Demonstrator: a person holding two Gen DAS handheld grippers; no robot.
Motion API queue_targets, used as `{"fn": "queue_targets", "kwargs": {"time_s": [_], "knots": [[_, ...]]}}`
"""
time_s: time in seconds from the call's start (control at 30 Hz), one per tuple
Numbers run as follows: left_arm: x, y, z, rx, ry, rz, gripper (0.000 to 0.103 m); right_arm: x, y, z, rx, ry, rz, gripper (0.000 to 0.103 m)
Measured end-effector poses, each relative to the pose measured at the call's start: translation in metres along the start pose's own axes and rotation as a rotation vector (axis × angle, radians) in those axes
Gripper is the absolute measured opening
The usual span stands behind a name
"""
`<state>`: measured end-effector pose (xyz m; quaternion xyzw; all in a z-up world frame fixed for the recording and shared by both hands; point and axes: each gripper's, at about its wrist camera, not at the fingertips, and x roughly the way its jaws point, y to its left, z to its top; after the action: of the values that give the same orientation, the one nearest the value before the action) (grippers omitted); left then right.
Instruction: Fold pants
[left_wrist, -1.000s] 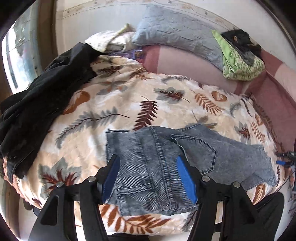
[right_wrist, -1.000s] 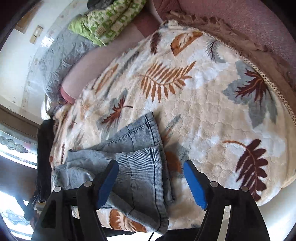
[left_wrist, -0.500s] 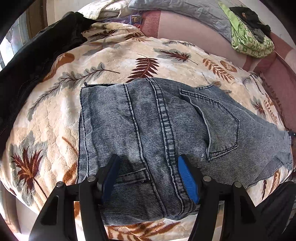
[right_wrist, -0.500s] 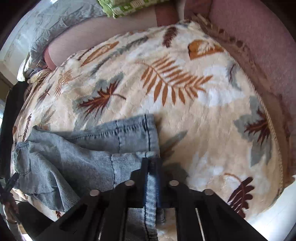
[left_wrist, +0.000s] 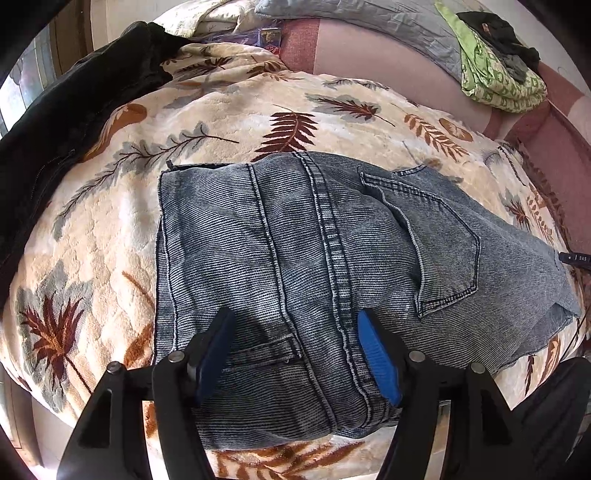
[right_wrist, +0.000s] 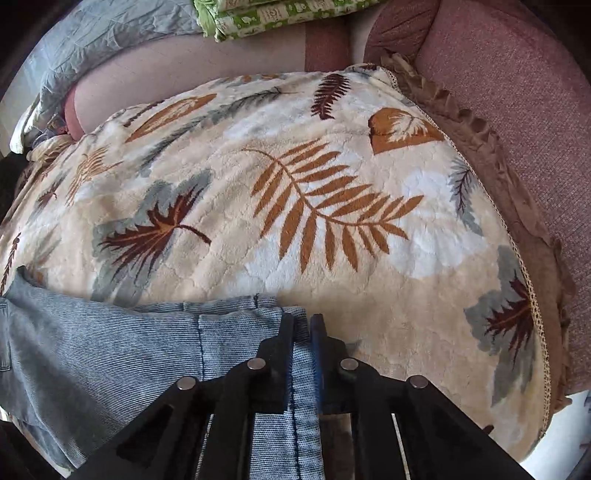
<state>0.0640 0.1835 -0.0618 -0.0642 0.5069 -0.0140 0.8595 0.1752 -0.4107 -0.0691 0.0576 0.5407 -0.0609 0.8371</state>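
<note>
Grey-blue jeans (left_wrist: 295, 240) lie folded on a leaf-print blanket (left_wrist: 110, 221), waistband and back pocket up. My left gripper (left_wrist: 295, 315) hovers low over the waist end. Its jaws are opening, the blue pads (left_wrist: 376, 354) stand apart on either side of the centre seam, and they do not press the denim. In the right wrist view the leg end of the jeans (right_wrist: 110, 350) lies at the lower left. My right gripper (right_wrist: 303, 319) pinches the hem edge between its nearly closed pads, which are easing open slightly.
A black jacket (left_wrist: 74, 103) is draped at the left edge of the blanket. A grey pillow (left_wrist: 351, 14) and a green patterned cloth (left_wrist: 495, 81) lie on the pink sofa back (right_wrist: 498, 74). The blanket's frilled border (right_wrist: 480, 147) runs down the right.
My left gripper sank close over the waistband, then held still. My right gripper closed from wide open onto the hem and shifted sideways while rolling.
</note>
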Motion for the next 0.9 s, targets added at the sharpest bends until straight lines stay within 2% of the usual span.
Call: {"fn": "queue_targets", "kwargs": {"time_s": [0.03,0.1,0.17,0.2,0.27,0.3,0.37,0.43,0.57,0.6,0.63,0.67,0.73,0.77,0.8,0.83,0.9], "knots": [[0.000,0.000,0.000,-0.001,0.000,-0.001,0.070,-0.012,-0.007,-0.004,0.051,-0.014,0.021,0.022],[0.000,0.000,0.000,-0.004,-0.001,-0.003,0.070,-0.047,-0.020,-0.019,0.164,-0.070,0.116,0.036],[0.000,0.000,0.000,-0.005,-0.002,-0.005,0.070,-0.079,-0.026,-0.046,0.280,-0.077,0.279,0.062],[0.000,0.000,0.000,-0.006,-0.002,-0.007,0.070,-0.089,-0.022,-0.061,0.316,-0.057,0.372,0.065],[-0.001,0.001,0.000,-0.007,0.001,-0.008,0.070,-0.098,-0.007,-0.091,0.341,-0.005,0.520,0.065],[-0.001,0.001,0.000,-0.008,0.002,-0.007,0.070,-0.096,0.000,-0.105,0.363,0.020,0.570,0.065],[-0.001,0.001,0.000,-0.009,0.002,-0.007,0.070,-0.080,0.010,-0.124,0.443,0.078,0.611,0.065],[-0.001,0.001,0.000,-0.011,0.002,-0.010,0.070,-0.058,0.009,-0.133,0.556,0.114,0.632,0.065],[-0.002,0.004,0.000,-0.016,0.003,-0.026,0.070,-0.043,-0.002,-0.128,0.704,0.045,0.688,0.061],[-0.003,0.006,0.000,-0.021,0.003,-0.034,0.070,-0.044,-0.005,-0.125,0.707,0.016,0.664,0.054],[-0.006,0.008,0.001,-0.033,-0.003,-0.044,0.070,-0.044,-0.008,-0.124,0.706,0.002,0.609,0.033],[-0.011,0.010,0.000,-0.047,-0.022,-0.046,0.070,-0.041,-0.011,-0.125,0.714,0.010,0.573,0.032],[-0.027,0.015,-0.002,-0.075,-0.075,-0.017,0.070,-0.034,-0.011,-0.128,0.682,0.074,0.525,0.033],[-0.036,0.019,-0.003,-0.101,-0.104,-0.007,0.070,-0.036,-0.007,-0.132,0.650,0.098,0.511,0.039],[-0.045,0.026,-0.005,-0.141,-0.127,-0.016,0.070,-0.041,-0.005,-0.136,0.627,0.087,0.507,0.047],[-0.051,0.034,-0.008,-0.195,-0.135,-0.037,0.070,-0.049,-0.001,-0.140,0.603,0.058,0.500,0.062],[-0.056,0.050,-0.014,-0.311,-0.112,-0.109,0.070,-0.060,0.008,-0.144,0.561,0.021,0.510,0.066]]}}
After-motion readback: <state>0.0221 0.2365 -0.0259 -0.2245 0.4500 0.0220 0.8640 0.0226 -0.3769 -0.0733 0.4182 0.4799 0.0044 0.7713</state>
